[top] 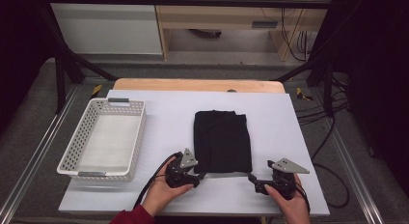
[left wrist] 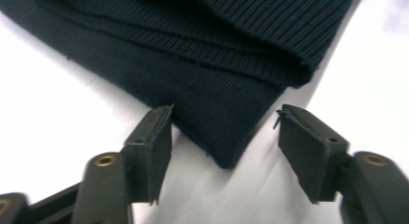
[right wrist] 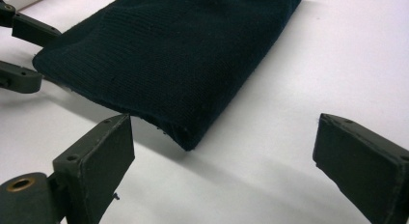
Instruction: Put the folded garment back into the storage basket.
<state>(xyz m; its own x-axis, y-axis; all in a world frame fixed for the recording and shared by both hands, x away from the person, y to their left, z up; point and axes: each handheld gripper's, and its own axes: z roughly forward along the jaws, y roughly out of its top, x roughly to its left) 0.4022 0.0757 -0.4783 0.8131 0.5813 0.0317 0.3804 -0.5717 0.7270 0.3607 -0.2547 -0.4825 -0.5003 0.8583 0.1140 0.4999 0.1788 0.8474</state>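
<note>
A folded dark knitted garment (top: 223,142) lies flat in the middle of the white table cover (top: 169,113). My left gripper (top: 199,176) sits at its near left corner. In the left gripper view the jaws (left wrist: 225,109) stand partly apart with the garment's corner (left wrist: 226,137) between them, and the pads are not touching it. My right gripper (top: 253,178) rests at the near right corner, open wide (right wrist: 224,120). That corner of the garment (right wrist: 188,137) lies just ahead of its jaws. The left gripper's fingers (right wrist: 21,79) show at the far corner in the right gripper view.
A white perforated basket (top: 87,122) stands on the left of the table with nothing in it. A wooden table edge (top: 197,85) runs along the back. Black frame posts and cables stand beyond the table on both sides.
</note>
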